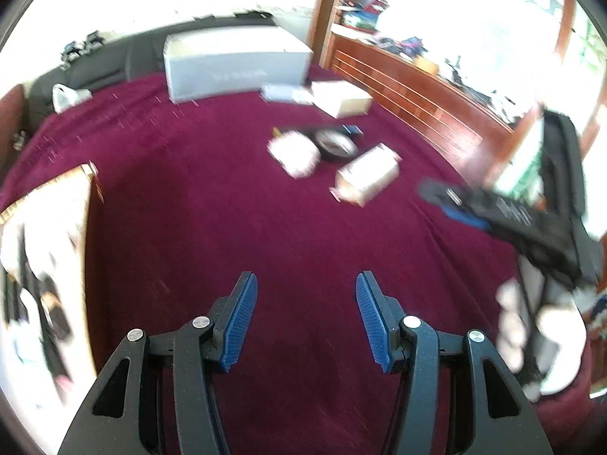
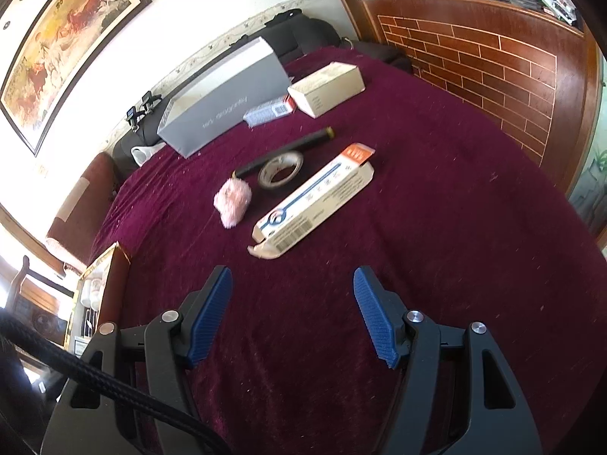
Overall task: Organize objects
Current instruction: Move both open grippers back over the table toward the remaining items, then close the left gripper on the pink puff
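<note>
Nearest me, my left gripper hangs with its blue ribbed pads apart and nothing between them, only the dark red velvety bed cover below. My right gripper is likewise spread wide and empty, tilted down at the same cover. At the left edge of the bed stands an open wooden-sided box with pale things inside; I cannot tell what they are.

Just beyond the right gripper lies the long white carton with blue print and an orange flap, one end flap hanging open toward me. Left of it sits a fluffy pink ball, and behind both a roll of clear tape resting against a black tube with a yellowish tip. Further off are a small blue-and-red packet, a cream cardboard box and a large grey box near the wall.

I judge the carton to be the likeliest next pick. Its risks: the open flap could fold under a pad, or contents could slide out if I tilt it. The left view is smeared, so judging a reach from it could nudge the tape and set the tube rolling.
</note>
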Demonstrator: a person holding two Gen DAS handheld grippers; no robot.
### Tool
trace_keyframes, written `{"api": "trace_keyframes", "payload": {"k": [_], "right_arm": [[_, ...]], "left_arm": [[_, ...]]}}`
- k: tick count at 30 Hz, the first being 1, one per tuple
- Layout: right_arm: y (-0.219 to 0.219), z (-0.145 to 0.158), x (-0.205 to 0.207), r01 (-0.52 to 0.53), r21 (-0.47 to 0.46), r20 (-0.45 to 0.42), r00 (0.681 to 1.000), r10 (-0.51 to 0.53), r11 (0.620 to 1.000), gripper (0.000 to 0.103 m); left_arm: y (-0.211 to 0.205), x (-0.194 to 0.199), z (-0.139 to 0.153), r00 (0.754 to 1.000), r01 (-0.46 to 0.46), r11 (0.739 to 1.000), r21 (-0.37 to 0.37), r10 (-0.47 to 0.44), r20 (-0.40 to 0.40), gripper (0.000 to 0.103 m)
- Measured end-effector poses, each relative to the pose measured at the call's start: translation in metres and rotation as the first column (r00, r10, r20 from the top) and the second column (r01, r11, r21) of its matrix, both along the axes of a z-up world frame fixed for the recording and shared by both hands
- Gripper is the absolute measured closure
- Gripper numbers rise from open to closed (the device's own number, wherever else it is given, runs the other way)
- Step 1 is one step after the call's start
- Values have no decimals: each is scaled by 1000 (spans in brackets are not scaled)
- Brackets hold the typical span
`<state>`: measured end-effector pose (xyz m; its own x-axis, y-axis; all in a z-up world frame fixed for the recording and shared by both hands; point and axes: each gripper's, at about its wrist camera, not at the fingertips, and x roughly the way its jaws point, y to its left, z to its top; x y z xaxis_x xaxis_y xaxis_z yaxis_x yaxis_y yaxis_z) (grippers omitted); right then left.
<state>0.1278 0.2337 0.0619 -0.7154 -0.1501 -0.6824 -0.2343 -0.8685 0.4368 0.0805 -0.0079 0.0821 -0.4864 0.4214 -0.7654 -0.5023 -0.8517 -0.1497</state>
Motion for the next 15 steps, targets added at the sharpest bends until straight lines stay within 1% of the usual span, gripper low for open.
{"api": "trace_keyframes", "payload": {"k": [1, 3, 5, 9, 12, 13, 15], "right_arm": [[4, 1, 0, 5, 1, -3, 1000, -5, 1000, 35], [10, 0, -2, 9, -5, -5, 1000, -9, 1000, 35], [16, -1, -2, 12, -22, -5, 1000, -12, 1000, 35], [31, -1, -2, 20, -58, -14, 1000, -21, 998, 35], [42, 3, -2, 27, -61, -23, 999, -29, 998, 35], [45, 3, -2, 30, -60, -24, 999, -31, 998, 35], [52, 4, -2, 37, -58, -24, 999, -39, 998, 35]], "left_arm": [[3, -13, 5, 999, -18, 1000, -15, 17, -32, 55], [10, -36, 7, 997, -25, 999, -30, 22, -77, 55], [24, -62, 3, 996, -12, 999, -46, 8, -87, 55], [55, -108, -21, 1000, -17, 998, -65, 15, -25, 55], [75, -135, -38, 999, -54, 995, -86, 54, -2, 55], [78, -146, -43, 996, -83, 994, -74, 84, 11, 55], [80, -160, -48, 992, -115, 993, -21, 116, 48, 55]]}}
